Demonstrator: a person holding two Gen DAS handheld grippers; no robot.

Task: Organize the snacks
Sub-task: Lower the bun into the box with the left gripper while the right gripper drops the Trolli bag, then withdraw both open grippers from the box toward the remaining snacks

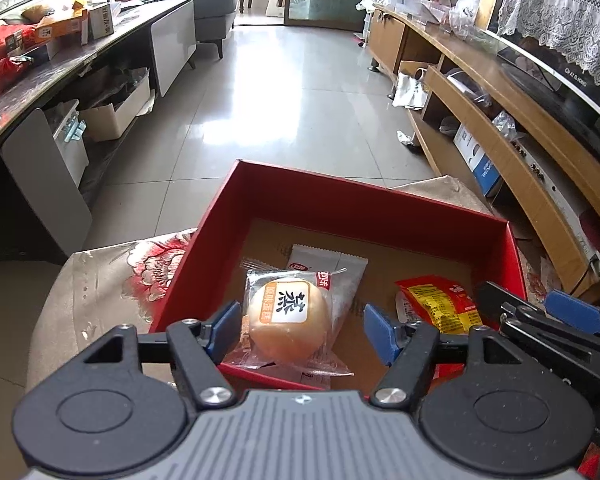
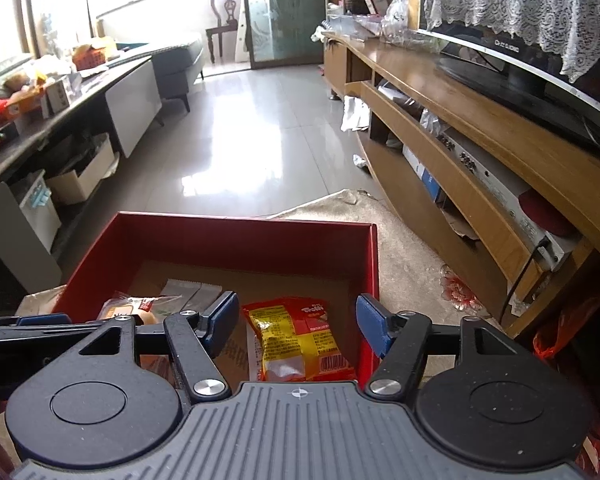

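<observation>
A red cardboard box (image 1: 352, 200) stands on a table with a patterned cloth (image 1: 112, 280). Inside lies a clear-wrapped round cake (image 1: 286, 320) on top of a white packet (image 1: 332, 266), with a red and yellow snack bag (image 1: 440, 304) to its right. My left gripper (image 1: 302, 330) hovers over the cake, open, its blue pads apart from the wrapper on both sides. In the right wrist view my right gripper (image 2: 298, 320) is open above the red and yellow snack bag (image 2: 296, 340), not touching it. The red box (image 2: 240, 236) fills that view too.
The right gripper's black arm and blue pad (image 1: 572, 312) reach in at the right of the left wrist view. A wooden TV stand (image 2: 460, 128) runs along the right, a dark cluttered bench (image 1: 60, 64) along the left. Tiled floor (image 1: 284, 92) lies beyond the table.
</observation>
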